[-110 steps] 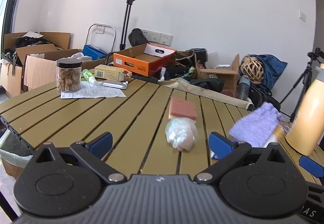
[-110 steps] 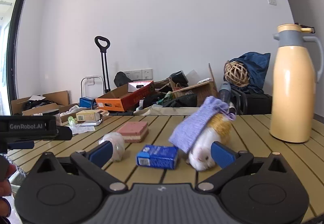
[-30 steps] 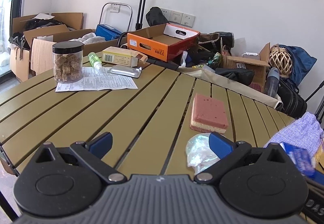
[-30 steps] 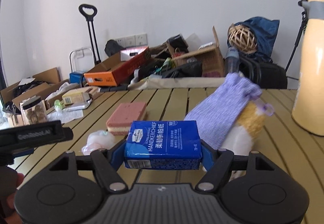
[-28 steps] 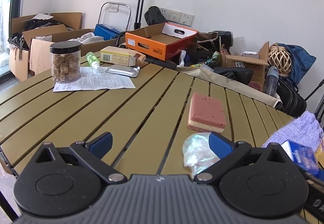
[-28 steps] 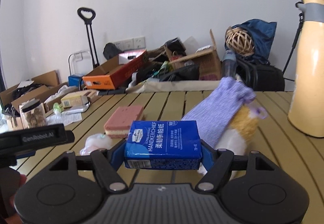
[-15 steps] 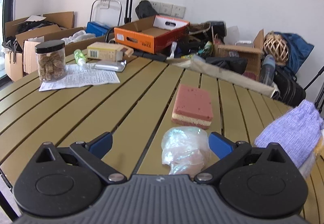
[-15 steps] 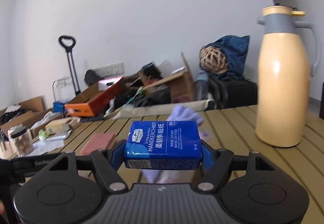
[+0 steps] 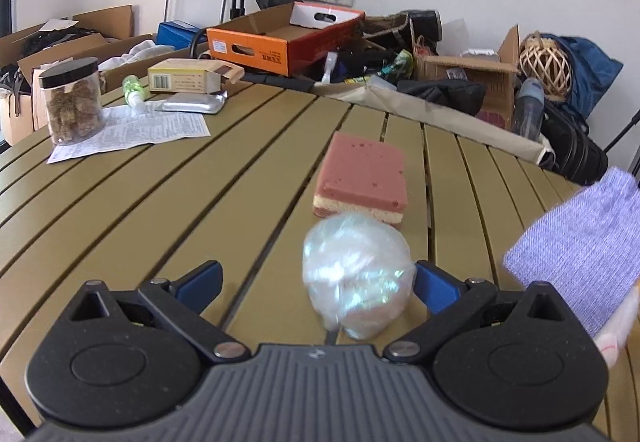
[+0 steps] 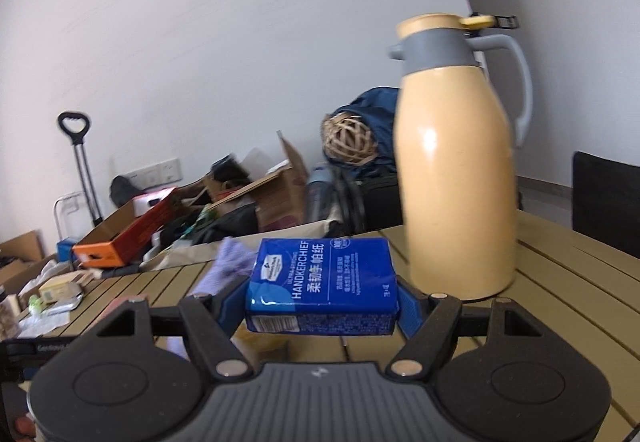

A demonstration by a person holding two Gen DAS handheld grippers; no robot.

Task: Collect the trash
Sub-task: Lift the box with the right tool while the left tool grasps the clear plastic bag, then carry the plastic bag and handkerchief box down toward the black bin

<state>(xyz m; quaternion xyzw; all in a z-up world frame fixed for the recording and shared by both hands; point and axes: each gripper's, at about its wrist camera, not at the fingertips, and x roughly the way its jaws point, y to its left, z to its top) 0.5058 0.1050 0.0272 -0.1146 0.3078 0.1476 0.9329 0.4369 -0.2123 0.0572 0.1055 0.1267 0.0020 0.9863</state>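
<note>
Left gripper (image 9: 316,284) open around a crumpled plastic ball (image 9: 356,274); right gripper (image 10: 318,304) clamped on a tissue pack (image 10: 322,284).

The ball lies on the slatted table (image 9: 160,202) between the spread jaws, nearer the right-hand pad, just in front of a pink sponge (image 9: 362,176). It looks feather-light, soft and slick, likely to squash and skid, so a pinch across its thick middle seems best. The pack, held by its short ends above the table near a thermos (image 10: 456,162), looks light and slightly yielding.

The blue tissue pack (image 10: 322,284) reads "HANDKERCHIEF" in white, with Chinese characters beside it. Print on the other boxes and the paper is too small to read.
</note>
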